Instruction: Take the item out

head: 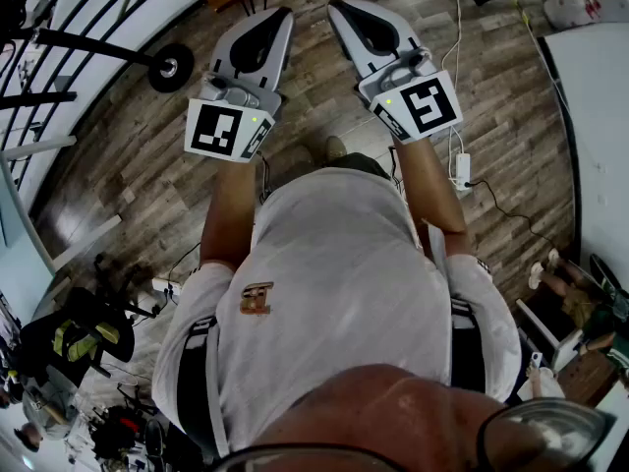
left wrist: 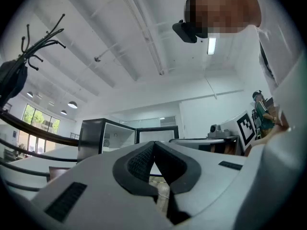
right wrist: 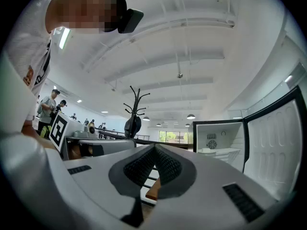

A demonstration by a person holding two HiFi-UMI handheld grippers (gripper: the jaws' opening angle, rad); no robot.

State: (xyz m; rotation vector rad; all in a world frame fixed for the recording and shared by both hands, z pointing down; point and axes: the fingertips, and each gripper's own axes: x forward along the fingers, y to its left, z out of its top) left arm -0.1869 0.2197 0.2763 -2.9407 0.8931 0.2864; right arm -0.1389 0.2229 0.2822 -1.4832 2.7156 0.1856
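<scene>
Both claws are held out in front of the person's chest over the wood floor (head: 128,165), side by side and a little apart, their tips pointing forward and away from the body. The left claw (head: 278,16) is pressed together, its ribbed pads (left wrist: 141,161) meeting at the tip with nothing between them. The right claw (head: 339,6) is likewise pressed together with nothing in it, as its own view shows at the tip (right wrist: 154,146). Ahead of the claws stands a small refrigerator (right wrist: 218,143) with its door (right wrist: 273,147) swung wide open to the right, showing a white interior. The left gripper view shows the same cabinet (left wrist: 103,135) at its left. No item can be made out on the shelf, so its place, long axis and heading cannot be told. A coat rack (right wrist: 134,104) stands farther back.
</scene>
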